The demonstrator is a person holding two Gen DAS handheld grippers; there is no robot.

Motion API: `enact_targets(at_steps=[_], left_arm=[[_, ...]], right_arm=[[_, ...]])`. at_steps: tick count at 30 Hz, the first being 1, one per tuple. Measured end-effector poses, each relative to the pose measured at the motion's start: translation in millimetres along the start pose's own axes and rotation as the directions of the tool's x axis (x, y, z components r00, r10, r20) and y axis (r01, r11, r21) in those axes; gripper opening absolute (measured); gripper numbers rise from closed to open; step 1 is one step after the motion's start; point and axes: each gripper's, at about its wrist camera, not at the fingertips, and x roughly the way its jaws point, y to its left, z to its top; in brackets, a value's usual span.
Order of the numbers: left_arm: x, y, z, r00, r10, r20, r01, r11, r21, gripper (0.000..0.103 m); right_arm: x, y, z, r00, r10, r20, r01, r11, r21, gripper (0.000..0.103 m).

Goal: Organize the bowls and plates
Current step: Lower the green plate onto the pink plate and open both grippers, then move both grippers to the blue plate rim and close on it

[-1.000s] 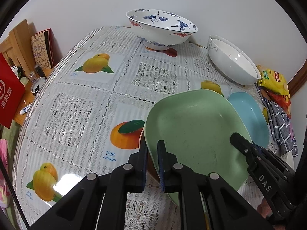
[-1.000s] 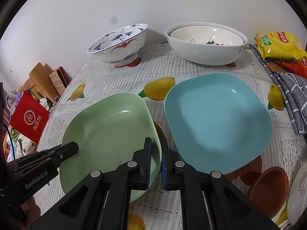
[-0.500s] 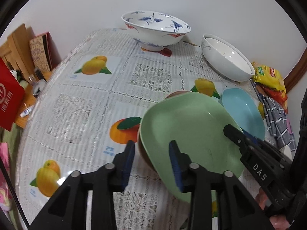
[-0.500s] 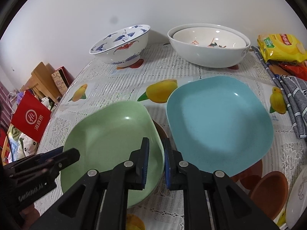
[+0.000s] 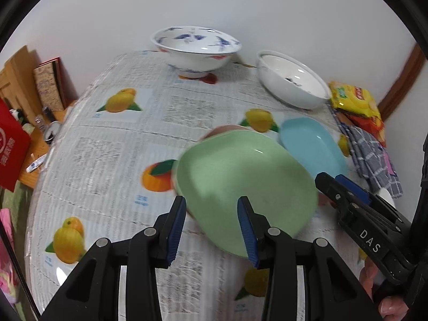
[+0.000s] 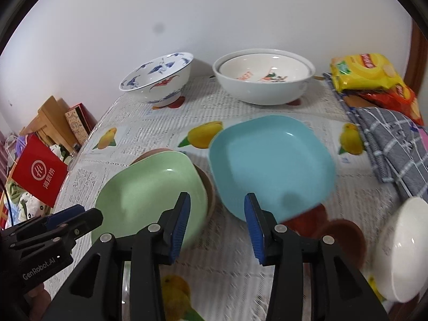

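A: Locate the task item.

B: The green plate sits on a brown dish, of which only the rim shows. It serves as the reference landmark.

A: State of both tools?

B: The left gripper has its jaws apart, with nothing clamped; they stand clear of the green plate's near rim. The right gripper has its jaws apart as well and has just been opening; the gap between them frames the space between the green plate and its neighbour, with nothing between the pads.

A: Reason for that placement?

B: Judgement: the plate was stacked on the brown dish to consolidate flat ware, and both tools released it.

A: Surroundings, relative to the green plate?

B: Just beside it, on the right gripper's side, lies the blue plate, which appears to overlap another brown dish. Beyond it, near the wall, stand the crane-pattern bowl and the nested white bowls. A small white bowl sits well apart, past the blue plate. All rest on the fruit-print tablecloth.

A: Next step?

B: Probably the blue plate; approach its rim level.
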Motion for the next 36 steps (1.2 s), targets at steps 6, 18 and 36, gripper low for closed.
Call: enact_targets(at_steps=[6, 18, 36], left_arm=[[2.7, -22.0, -6.3, 1.0, -0.026, -0.011, 0.026, 0.999, 0.025, 0.038], [14.2, -4.3, 2.2, 1.0, -0.006, -0.007, 0.006, 1.0, 0.0, 0.038], [25.5, -40.7, 24.8, 0.999, -0.041, 0.013, 0.04, 0.997, 0.073, 0.04]], right_arm=[[-12.1, -17.2, -15.5, 0.998, 0.054, -0.019, -0.052, 0.997, 0.06, 0.042], [18.8, 2.6, -12.6, 0.987, 0.148, -0.057, -0.144, 0.987, 0.07, 0.014], [3.8, -50.6, 17.3, 0.994, -0.108, 0.029, 0.105, 0.991, 0.081, 0.033]])
